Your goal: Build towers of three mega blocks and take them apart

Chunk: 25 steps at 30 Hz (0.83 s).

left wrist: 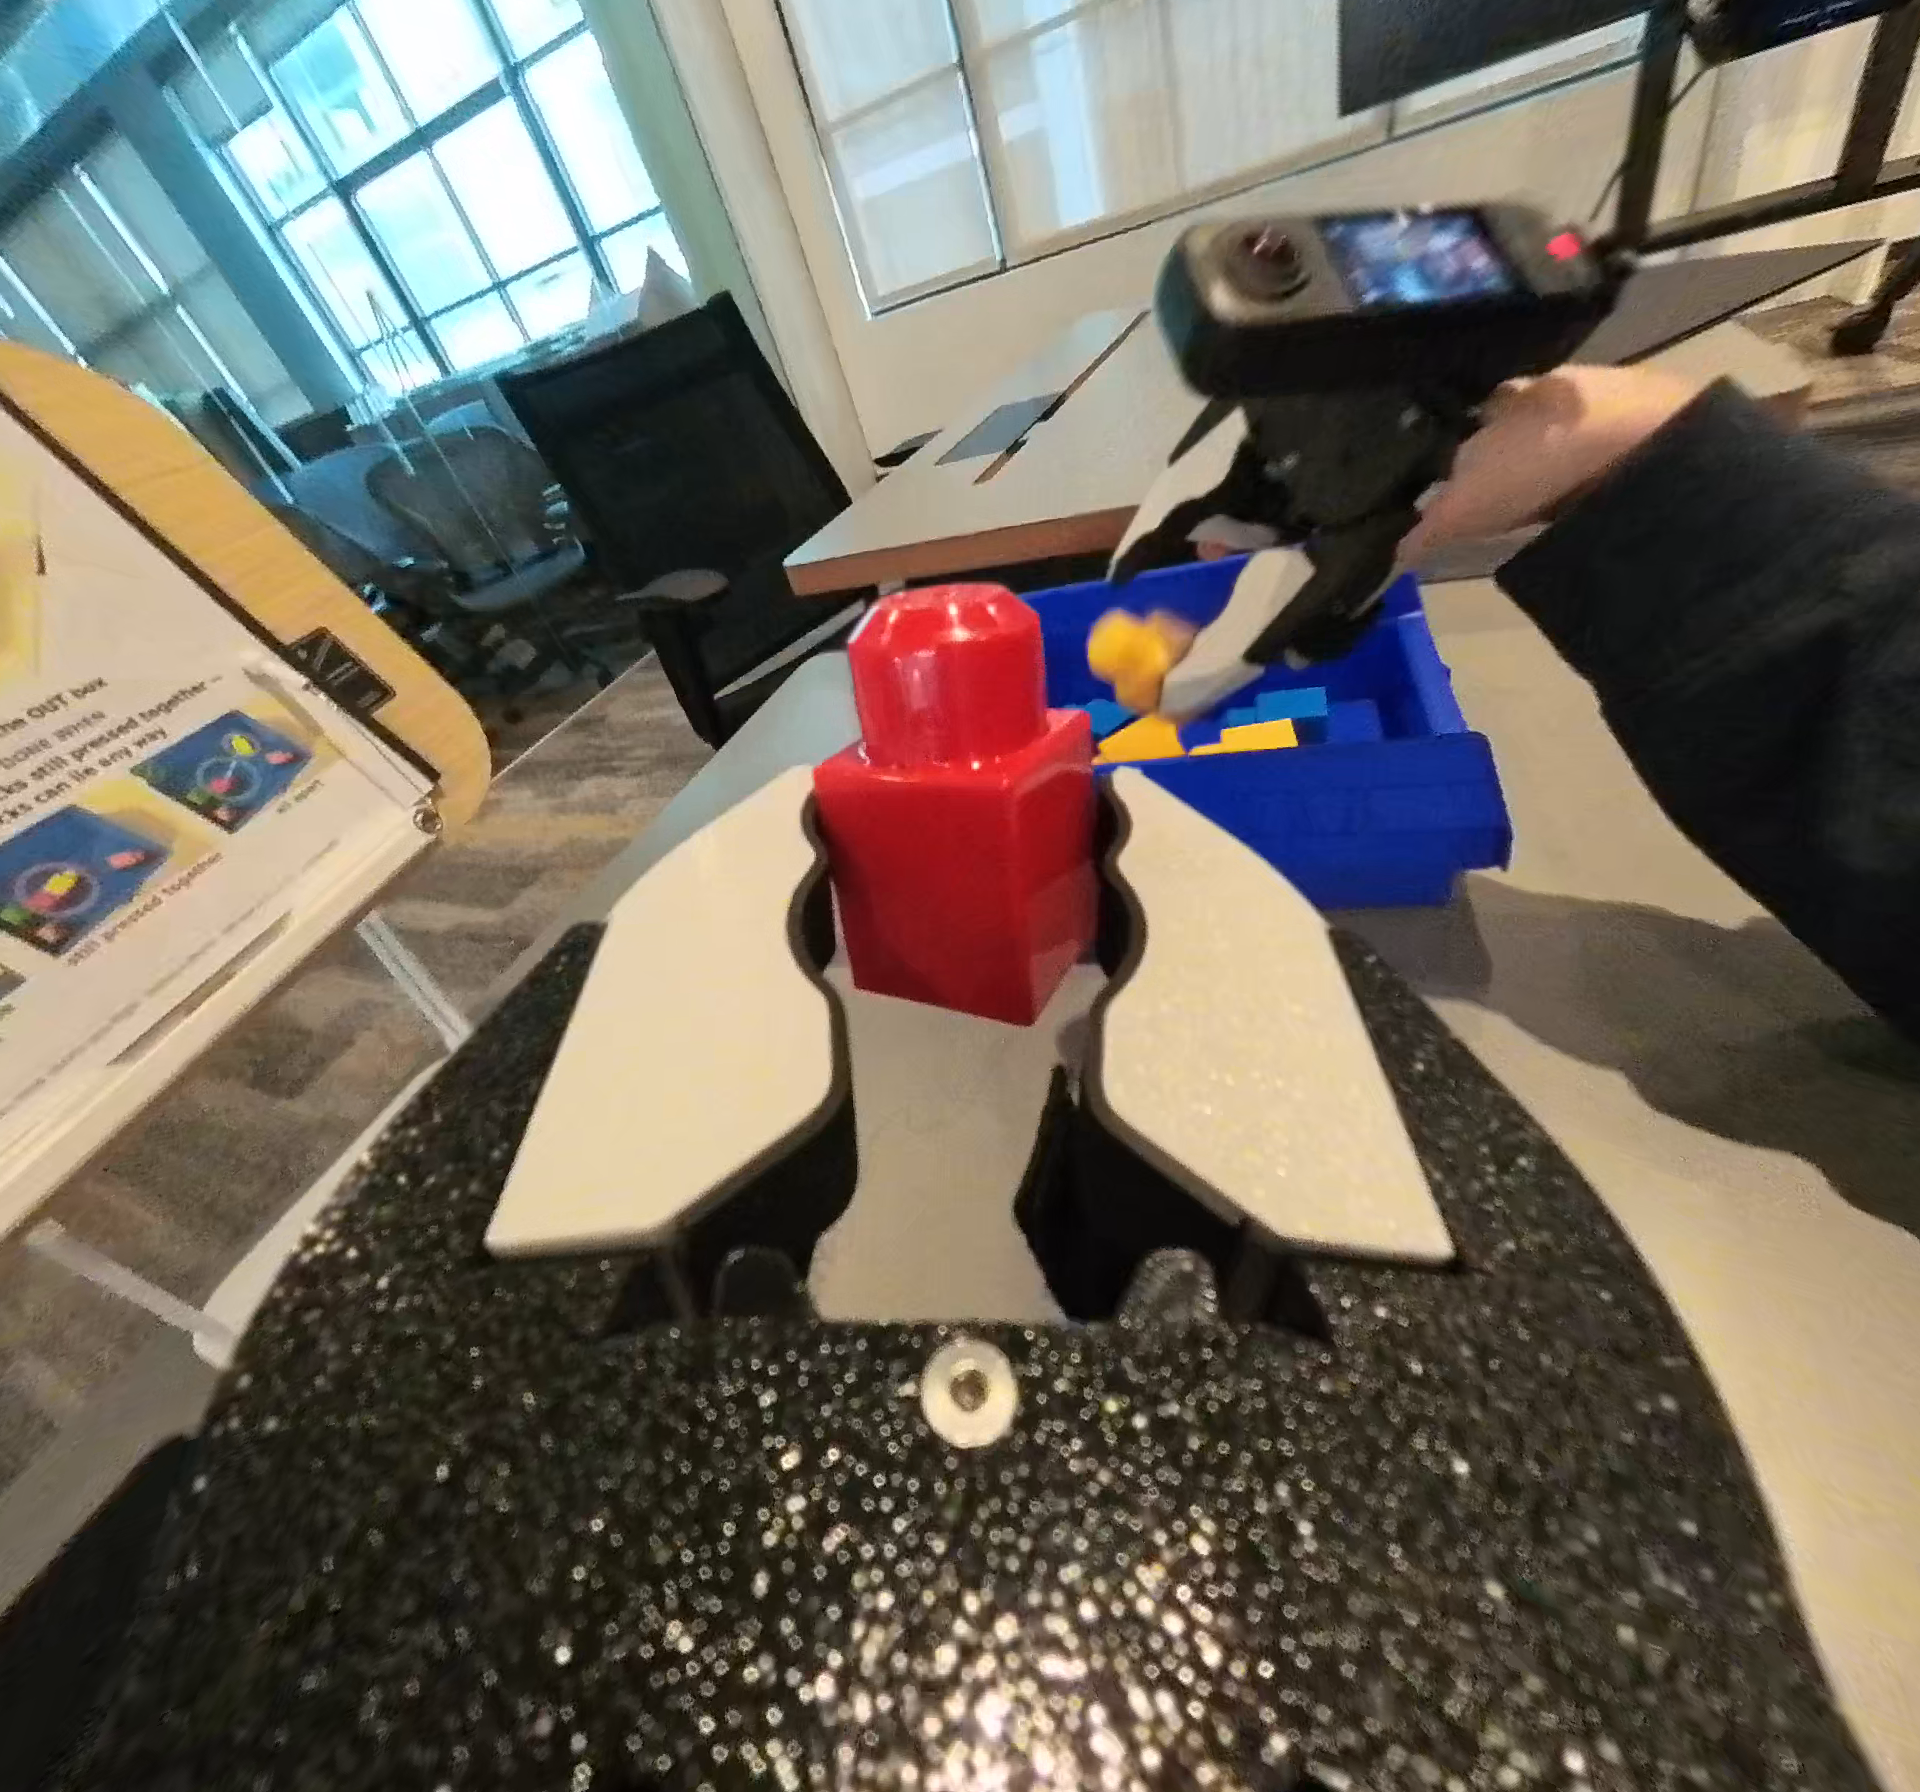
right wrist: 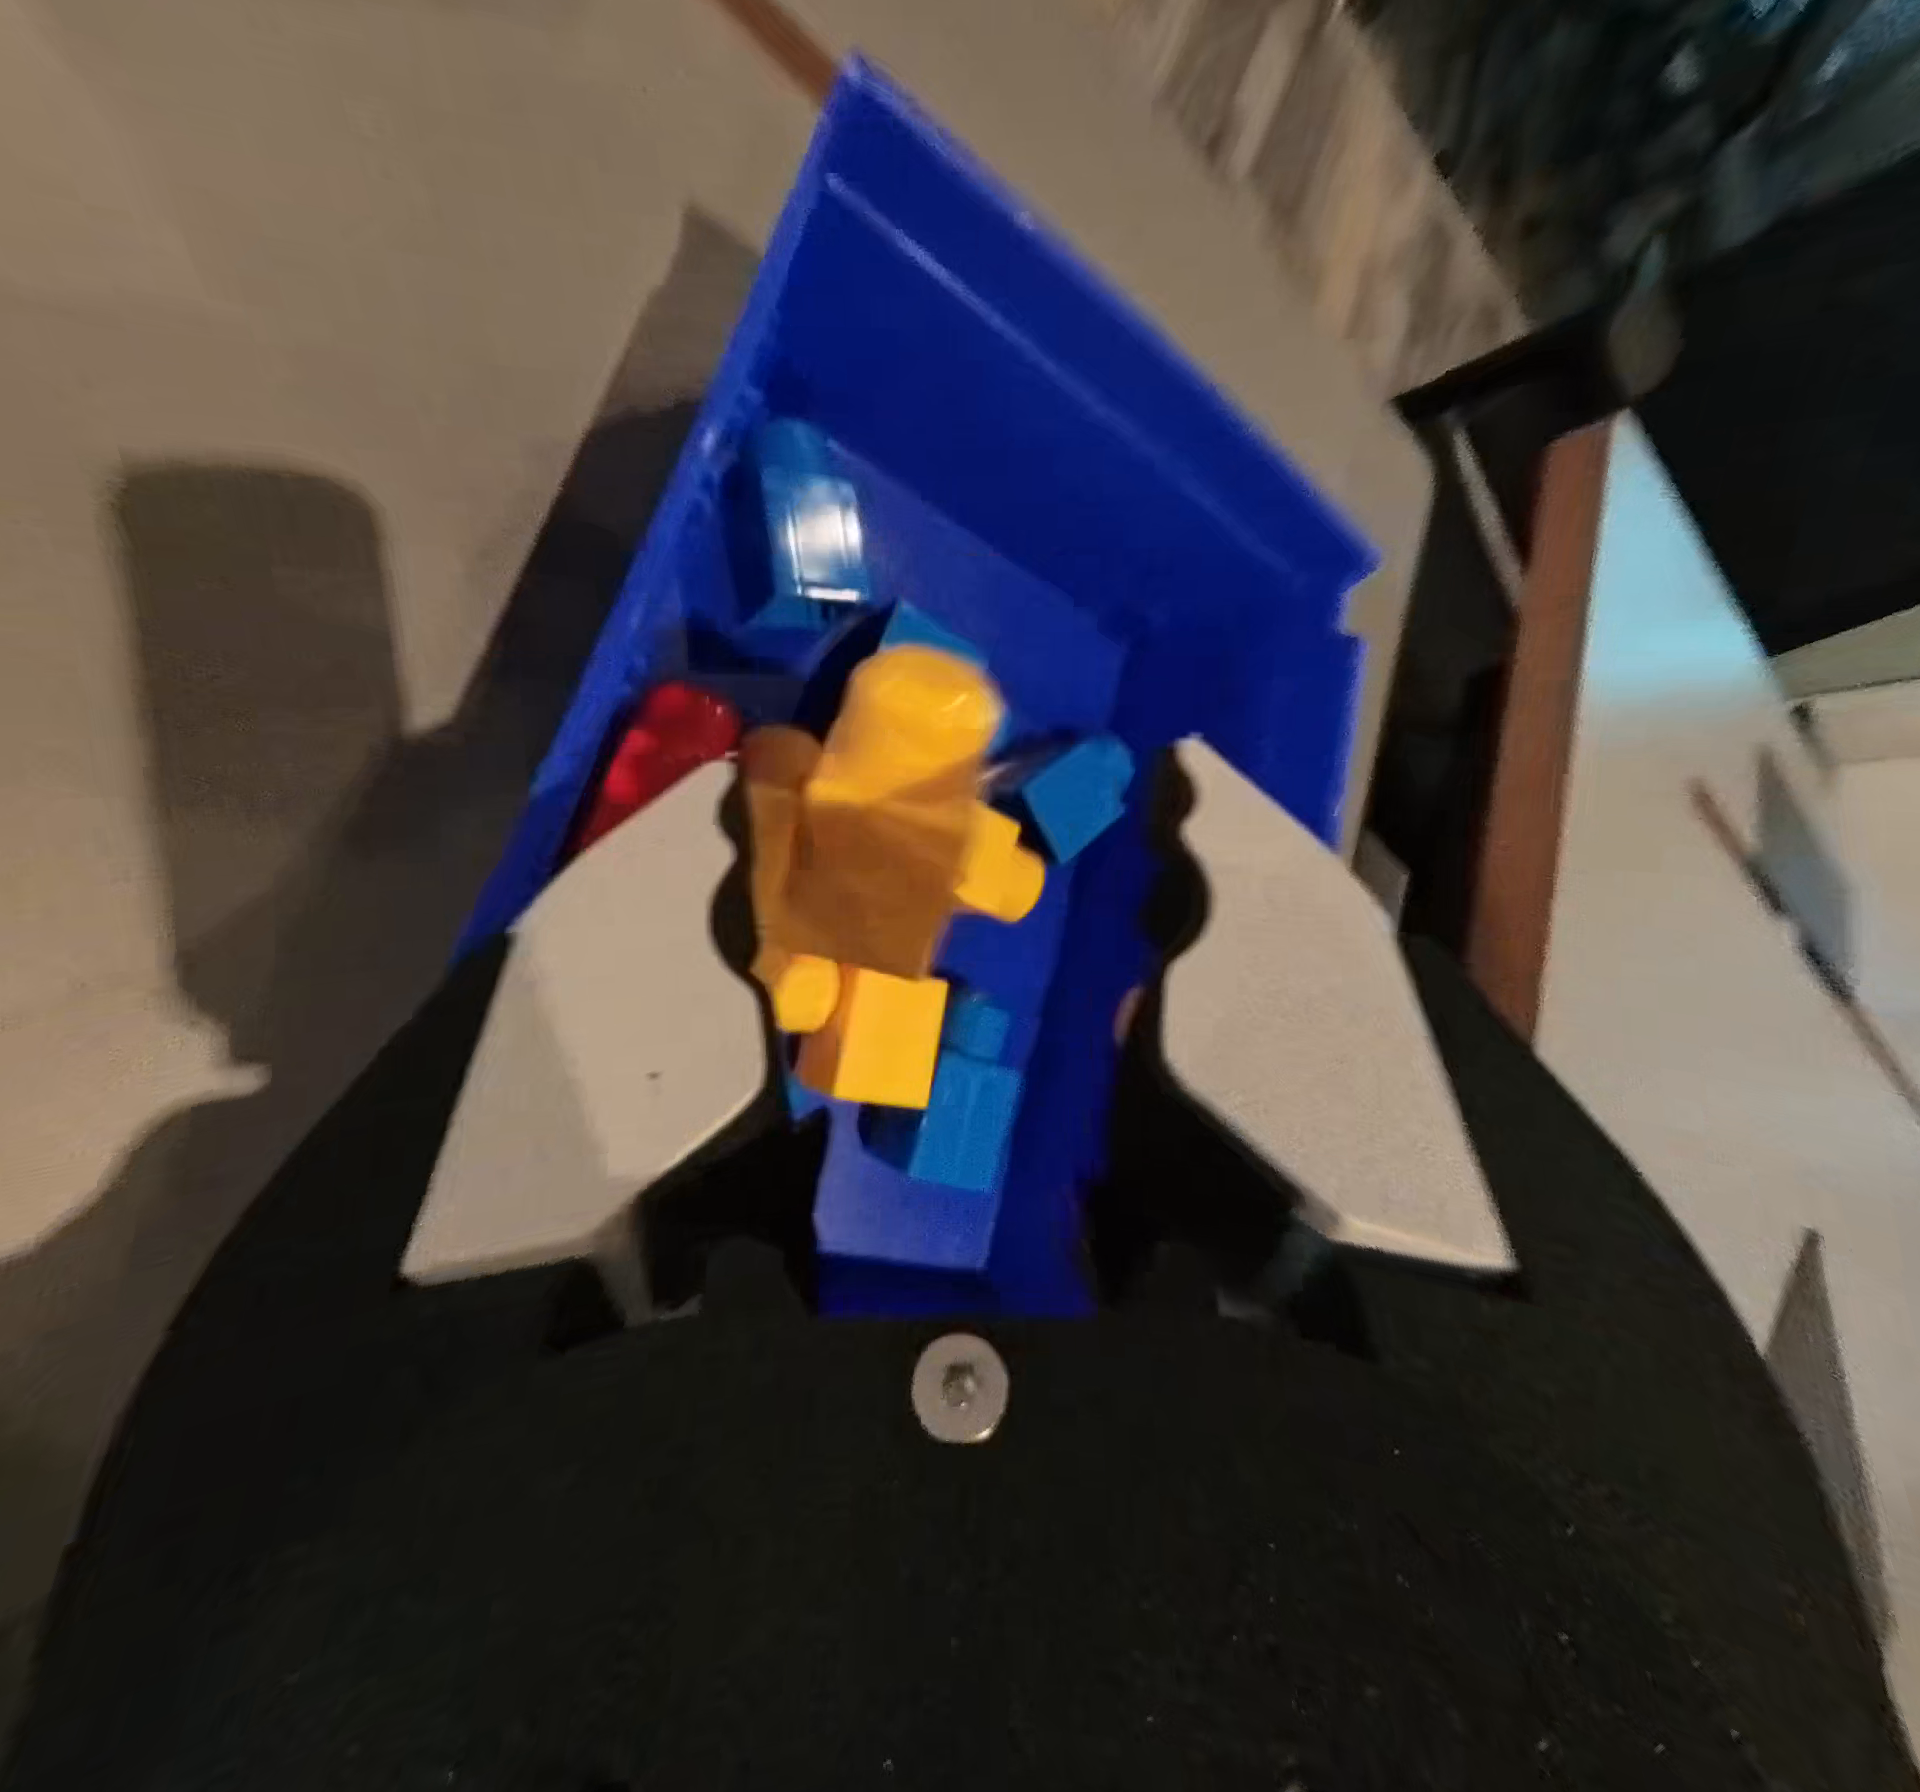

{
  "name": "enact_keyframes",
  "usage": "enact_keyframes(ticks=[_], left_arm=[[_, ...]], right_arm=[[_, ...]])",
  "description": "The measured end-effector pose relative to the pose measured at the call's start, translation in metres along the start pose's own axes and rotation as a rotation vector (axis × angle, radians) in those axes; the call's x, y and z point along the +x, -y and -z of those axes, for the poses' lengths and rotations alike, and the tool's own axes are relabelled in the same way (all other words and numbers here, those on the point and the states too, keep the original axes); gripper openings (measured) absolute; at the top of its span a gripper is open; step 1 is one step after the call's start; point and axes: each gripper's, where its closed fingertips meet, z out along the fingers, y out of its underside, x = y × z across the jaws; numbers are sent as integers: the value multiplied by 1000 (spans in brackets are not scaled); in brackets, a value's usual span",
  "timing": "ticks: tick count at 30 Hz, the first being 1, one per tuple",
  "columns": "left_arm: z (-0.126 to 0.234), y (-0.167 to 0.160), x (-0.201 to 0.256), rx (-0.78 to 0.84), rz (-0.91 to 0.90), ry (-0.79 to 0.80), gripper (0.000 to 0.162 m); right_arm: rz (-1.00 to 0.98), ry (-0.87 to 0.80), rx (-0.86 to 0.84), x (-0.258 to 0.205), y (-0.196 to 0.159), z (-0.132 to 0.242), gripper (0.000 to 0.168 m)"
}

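Observation:
My left gripper [left wrist: 961, 807] is shut on a red mega block [left wrist: 956, 859] and holds it upright above the table, stud up. My right gripper [right wrist: 951, 766] is open over the blue bin [right wrist: 987, 340], fingers wide apart. A blurred yellow block [right wrist: 894, 807] sits between the fingers, close to the left one; I cannot tell if it touches. In the left wrist view the right gripper [left wrist: 1153, 625] hangs over the bin [left wrist: 1299, 828] with the yellow block [left wrist: 1127, 656] at its fingertip. The bin holds more yellow [right wrist: 883, 1036], blue [right wrist: 821, 527] and red [right wrist: 665, 745] blocks.
The bin stands on a grey table [left wrist: 1558, 1171], near its far edge. An instruction board [left wrist: 208, 807] on a stand is at the left. A black chair [left wrist: 675, 516] and another table [left wrist: 987, 495] are behind. A person's sleeve [left wrist: 1714, 651] reaches in from the right. The left gripper's tips are roughly 25 centimetres from the right gripper's.

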Motion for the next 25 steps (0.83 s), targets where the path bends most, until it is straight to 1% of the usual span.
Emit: enact_keyframes(ticks=[1, 2, 3, 4, 6, 8, 10, 11, 12, 13, 15, 17, 19, 21, 23, 25], left_arm=[[0, 1, 2, 12, -10, -7, 47], [0, 2, 3, 18, -22, -15, 47], [0, 2, 6, 22, -33, -29, 47], [0, 2, 9, 26, -46, -48, 47], [0, 2, 17, 34, -74, -86, 47], [-1, 1, 24, 33, -97, -121, 47], [-2, -1, 31, 26, -121, -151, 47], [-2, -2, 34, 22, -134, -163, 47], [-3, -2, 36, 20, -146, -173, 47], [-3, -2, 39, 21, -155, -180, 47], [-3, -2, 43, 23, -163, -202, 47], [-3, -2, 46, 17, -167, -216, 47], [-3, -3, 49, 12, -160, -232, 48], [-5, -4, 45, -1, -123, -212, 50], [-5, -14, 41, -71, -105, -204, 71], [-4, -36, 31, -181, -102, -178, 79]], right_arm=[[-16, 7, -31, 0, -6, -2, 84], [-26, 7, -31, 1, -6, -1, 91], [-27, 21, 24, -1, 3, 3, 95], [-22, 58, 130, -8, 21, 12, 95], [12, 204, 415, -35, 70, 42, 87], [93, 392, 718, -72, 113, 91, 69], [153, 551, 961, -102, 142, 139, 59], [167, 602, 1033, -112, 151, 156, 57], [173, 621, 1062, -119, 159, 164, 52], [185, 620, 1051, -125, 164, 164, 51], [250, 619, 990, -141, 165, 156, 51], [288, 667, 985, -153, 165, 156, 41], [288, 697, 1007, -157, 168, 160, 31], [286, 656, 995, -152, 169, 157, 30], [269, 564, 966, -138, 166, 148, 29], [217, 481, 919, -116, 158, 139, 29]])
